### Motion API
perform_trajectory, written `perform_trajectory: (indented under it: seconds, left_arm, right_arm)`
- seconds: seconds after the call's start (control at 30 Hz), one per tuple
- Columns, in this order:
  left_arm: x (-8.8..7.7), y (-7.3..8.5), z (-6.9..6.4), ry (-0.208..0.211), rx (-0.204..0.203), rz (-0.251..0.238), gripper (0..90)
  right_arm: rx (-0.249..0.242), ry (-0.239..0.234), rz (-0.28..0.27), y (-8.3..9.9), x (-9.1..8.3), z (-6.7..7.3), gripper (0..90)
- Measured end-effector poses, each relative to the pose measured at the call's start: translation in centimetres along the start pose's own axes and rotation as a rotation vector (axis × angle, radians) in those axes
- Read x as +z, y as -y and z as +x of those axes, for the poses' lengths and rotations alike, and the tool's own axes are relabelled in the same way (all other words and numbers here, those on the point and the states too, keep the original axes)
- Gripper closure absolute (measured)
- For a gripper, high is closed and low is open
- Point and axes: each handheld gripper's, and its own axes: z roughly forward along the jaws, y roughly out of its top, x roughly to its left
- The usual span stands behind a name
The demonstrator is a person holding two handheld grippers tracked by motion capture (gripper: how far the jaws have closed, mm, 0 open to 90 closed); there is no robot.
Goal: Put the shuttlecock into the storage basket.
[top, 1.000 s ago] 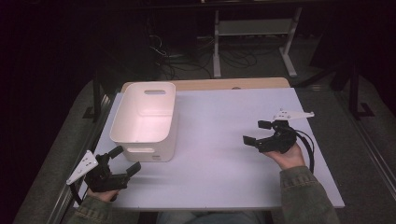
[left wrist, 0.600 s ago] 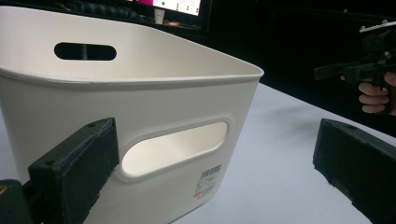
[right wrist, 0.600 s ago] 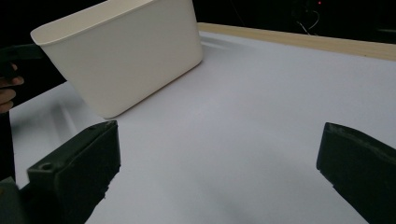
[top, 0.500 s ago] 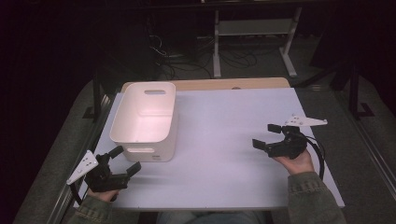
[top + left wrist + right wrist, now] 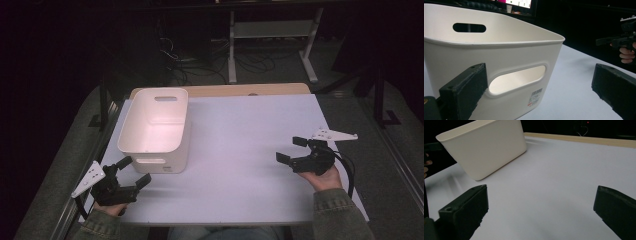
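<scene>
A white plastic bin (image 5: pixel 156 131) with handle slots stands on the left half of the white table (image 5: pixel 240 145); it looks empty. My left gripper (image 5: pixel 133 171) is open near the table's front left corner, jaws pointing at the bin's near end wall (image 5: pixel 499 67). Over the table's right edge my right gripper (image 5: pixel 291 149) is open too, with nothing between its jaws. In the right gripper view the bin (image 5: pixel 486 147) sits far left across bare table. The right gripper (image 5: pixel 621 40) and the hand holding it appear far off in the left gripper view.
A wooden strip (image 5: pixel 240 90) runs along the table's far edge. Beyond it stand a white metal frame (image 5: pixel 272 37) and cables on a dark floor. Dark rails flank the table on both sides.
My right gripper has drifted right and slightly toward the person, from mid-right of the table to near its right edge. The left gripper and the bin have stayed put.
</scene>
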Motion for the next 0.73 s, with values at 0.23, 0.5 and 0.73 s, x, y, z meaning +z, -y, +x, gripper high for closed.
perform_trajectory:
  seconds: [0.23,0.5,0.73]
  left_arm:
    - [0.1,0.0,0.0,0.002,-0.001,-0.007,0.0]
    - [0.1,0.0,0.0,0.002,-0.002,-0.008,0.0]
    - [0.1,0.0,0.0,0.004,-0.002,-0.009,0.0]
  right_arm:
    - [-0.009,0.007,-0.028,0.9,-0.9,-0.3,0.0]
    - [-0.004,0.013,-0.060,1.9,-1.7,-0.5,0.0]
    - [0.009,0.020,-0.064,2.7,-2.0,-0.9,0.0]
